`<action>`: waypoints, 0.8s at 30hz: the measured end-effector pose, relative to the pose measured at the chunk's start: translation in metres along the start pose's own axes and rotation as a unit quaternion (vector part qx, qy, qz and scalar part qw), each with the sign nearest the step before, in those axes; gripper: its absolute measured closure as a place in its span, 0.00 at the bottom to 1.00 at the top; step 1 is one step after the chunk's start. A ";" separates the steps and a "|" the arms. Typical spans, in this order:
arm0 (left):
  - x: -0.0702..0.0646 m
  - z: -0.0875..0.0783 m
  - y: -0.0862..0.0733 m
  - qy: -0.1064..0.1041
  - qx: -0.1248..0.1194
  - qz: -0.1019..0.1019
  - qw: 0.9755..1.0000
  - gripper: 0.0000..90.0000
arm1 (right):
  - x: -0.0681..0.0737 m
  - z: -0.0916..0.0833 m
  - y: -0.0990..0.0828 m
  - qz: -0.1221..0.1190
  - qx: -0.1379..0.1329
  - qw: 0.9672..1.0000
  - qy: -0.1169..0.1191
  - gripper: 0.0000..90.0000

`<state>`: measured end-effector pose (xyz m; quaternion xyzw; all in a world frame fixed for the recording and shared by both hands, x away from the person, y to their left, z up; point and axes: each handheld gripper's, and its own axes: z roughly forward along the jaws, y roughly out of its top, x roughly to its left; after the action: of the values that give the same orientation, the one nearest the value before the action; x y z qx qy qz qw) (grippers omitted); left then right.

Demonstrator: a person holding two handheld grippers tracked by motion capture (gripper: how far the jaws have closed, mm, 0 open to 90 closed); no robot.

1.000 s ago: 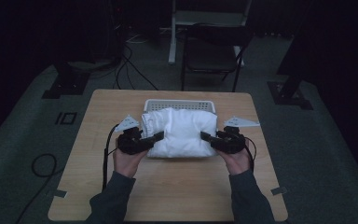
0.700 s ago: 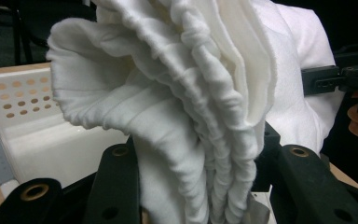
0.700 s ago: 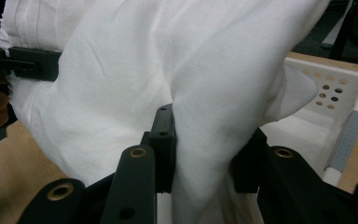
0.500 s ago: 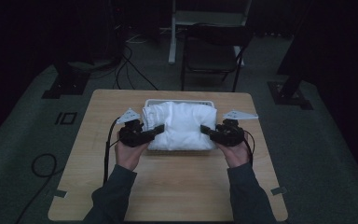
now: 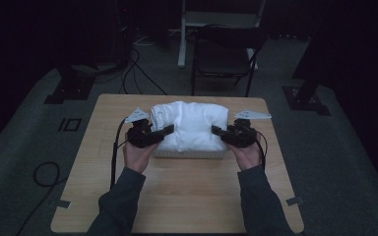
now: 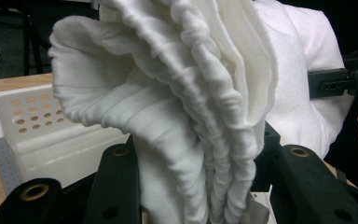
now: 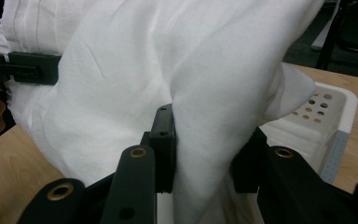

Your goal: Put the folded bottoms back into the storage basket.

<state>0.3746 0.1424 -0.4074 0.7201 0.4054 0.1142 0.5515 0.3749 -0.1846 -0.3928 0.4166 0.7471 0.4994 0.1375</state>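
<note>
Dark grey sleeves (image 5: 123,201), black gripper (image 5: 170,130) with brass-ringed screw holes, trailing black cable (image 5: 114,152).

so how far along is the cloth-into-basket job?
Done: the white folded cloth is gathered and pinched at both ends, left claw and right claw each shut on it. In hand: the bundle is held over the white perforated basket. Left: lower it inside, release both claws, likely tuck in any overhang.

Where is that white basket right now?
In the high view the white basket sits mid-table, mostly covered by the folded white cloth held above it between the left gripper and right gripper.
</note>
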 end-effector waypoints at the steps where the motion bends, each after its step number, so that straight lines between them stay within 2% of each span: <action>1: 0.000 0.001 0.001 0.000 -0.001 0.000 1.000 0.64 | -0.001 0.001 0.001 0.002 -0.001 1.000 -0.001 0.75; 24: 0.019 0.020 0.015 0.016 -0.001 -0.007 1.000 0.64 | -0.015 0.019 0.017 0.011 -0.004 1.000 -0.012 0.75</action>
<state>0.4063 0.1412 -0.4071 0.7147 0.4189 0.1229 0.5465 0.4043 -0.1809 -0.3904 0.4303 0.7388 0.4986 0.1425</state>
